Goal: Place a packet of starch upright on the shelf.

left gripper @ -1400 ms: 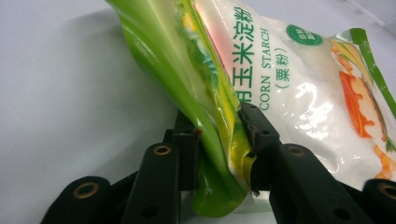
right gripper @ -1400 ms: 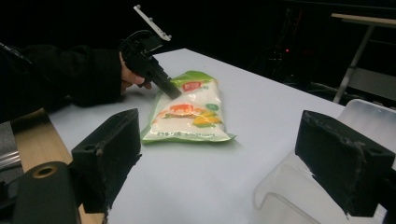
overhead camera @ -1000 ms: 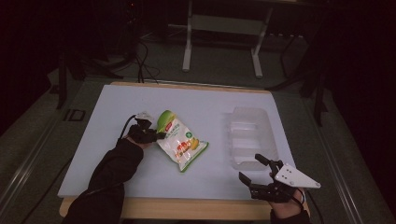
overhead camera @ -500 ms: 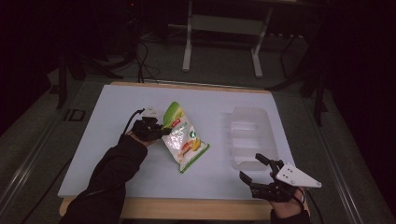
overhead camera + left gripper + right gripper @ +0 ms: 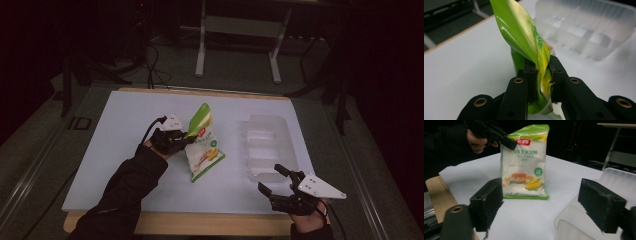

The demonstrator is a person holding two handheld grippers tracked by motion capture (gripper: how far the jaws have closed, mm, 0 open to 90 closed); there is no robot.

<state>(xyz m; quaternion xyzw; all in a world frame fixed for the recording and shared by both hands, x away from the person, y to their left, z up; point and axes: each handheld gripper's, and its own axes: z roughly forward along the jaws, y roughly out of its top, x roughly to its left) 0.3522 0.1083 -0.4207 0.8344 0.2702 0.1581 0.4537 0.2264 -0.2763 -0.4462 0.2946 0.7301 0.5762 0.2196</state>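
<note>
Raised since a second ago, the corn starch bag [image 5: 204,146] now stands nearly upright on its bottom edge where it earlier lay flatter on the white table [image 5: 115,150]. Its long axis runs top to bottom, with the green top seal pointing up and leaning toward twelve o'clock in the high view. The left gripper [image 5: 184,139] has its jaws pressed together on the bag's upper left edge; in the left gripper view the crumpled green film is pinched between the two black fingers [image 5: 530,75]. On the front, "CORN STARCH" can be read under a row of Chinese characters, above a picture of corn cobs. One bag is on the table, near the centre. One clear plastic tray [image 5: 270,147] sits at three o'clock from it, apart. The right gripper [image 5: 280,181] hovers at five o'clock, jaws spread wide with nothing between them.
</note>
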